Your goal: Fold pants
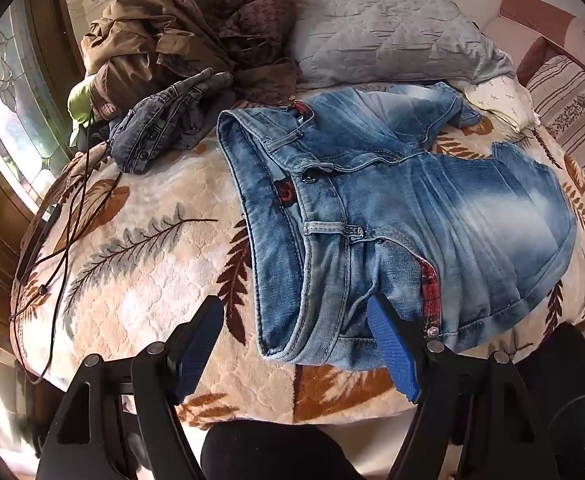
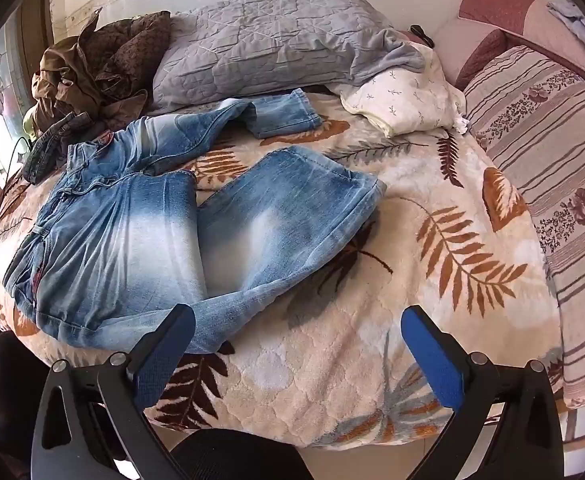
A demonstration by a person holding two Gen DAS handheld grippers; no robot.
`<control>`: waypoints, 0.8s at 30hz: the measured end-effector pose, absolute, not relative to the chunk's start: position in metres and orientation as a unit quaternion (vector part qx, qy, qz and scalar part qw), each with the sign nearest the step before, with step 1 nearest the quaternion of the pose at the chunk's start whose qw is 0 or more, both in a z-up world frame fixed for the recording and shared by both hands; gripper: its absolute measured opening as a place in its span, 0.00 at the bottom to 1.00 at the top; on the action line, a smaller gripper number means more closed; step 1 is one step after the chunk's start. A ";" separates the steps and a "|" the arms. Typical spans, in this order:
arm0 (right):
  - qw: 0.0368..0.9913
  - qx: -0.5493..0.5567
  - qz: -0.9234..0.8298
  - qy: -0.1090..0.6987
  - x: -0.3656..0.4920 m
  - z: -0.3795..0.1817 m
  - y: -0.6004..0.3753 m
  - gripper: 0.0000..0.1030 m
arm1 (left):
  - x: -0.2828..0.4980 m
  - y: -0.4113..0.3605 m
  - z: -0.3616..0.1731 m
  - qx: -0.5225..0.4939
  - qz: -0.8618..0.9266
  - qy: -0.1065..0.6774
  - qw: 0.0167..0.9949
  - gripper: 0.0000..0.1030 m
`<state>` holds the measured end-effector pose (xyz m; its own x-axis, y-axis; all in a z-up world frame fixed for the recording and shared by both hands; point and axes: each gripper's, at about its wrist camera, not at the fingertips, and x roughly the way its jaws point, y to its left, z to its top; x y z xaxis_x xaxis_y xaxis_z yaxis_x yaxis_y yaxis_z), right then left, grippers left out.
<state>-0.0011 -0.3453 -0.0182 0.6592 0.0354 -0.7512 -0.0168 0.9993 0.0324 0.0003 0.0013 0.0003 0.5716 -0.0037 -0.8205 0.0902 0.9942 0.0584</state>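
Faded blue jeans (image 1: 432,216) lie on the leaf-print bed cover (image 1: 132,264), waistband to the left, legs to the right. In the right wrist view the jeans (image 2: 132,240) have the near leg doubled back with its cuff (image 2: 356,184) at the middle, and the far leg runs back toward the pillow. My left gripper (image 1: 296,312) is open and empty, its jaws either side of the waistband's near corner, just above it. My right gripper (image 2: 296,316) is open and empty, its left finger (image 2: 164,344) over the near leg's fold.
A brown jacket (image 1: 180,36) and a grey denim garment (image 1: 160,124) are piled at the back left. A grey quilted pillow (image 2: 260,40) and a white cloth (image 2: 404,96) lie at the back. Black cables (image 1: 64,216) run along the left edge. A striped sofa cushion (image 2: 552,168) is on the right.
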 end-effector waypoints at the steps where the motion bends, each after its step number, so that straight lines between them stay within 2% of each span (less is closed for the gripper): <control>1: 0.910 0.010 0.014 0.413 -0.001 -0.018 -0.345 1.00 | 0.001 0.002 0.001 0.045 -0.026 0.463 0.885 0.71; 20: 0.908 -0.001 0.015 0.418 0.001 -0.018 -0.342 1.00 | 0.008 -0.010 -0.006 0.041 -0.040 0.476 0.878 0.72; 24: 0.907 0.000 0.014 0.421 0.002 -0.019 -0.342 1.00 | 0.010 -0.016 -0.004 0.061 -0.034 0.447 0.892 0.72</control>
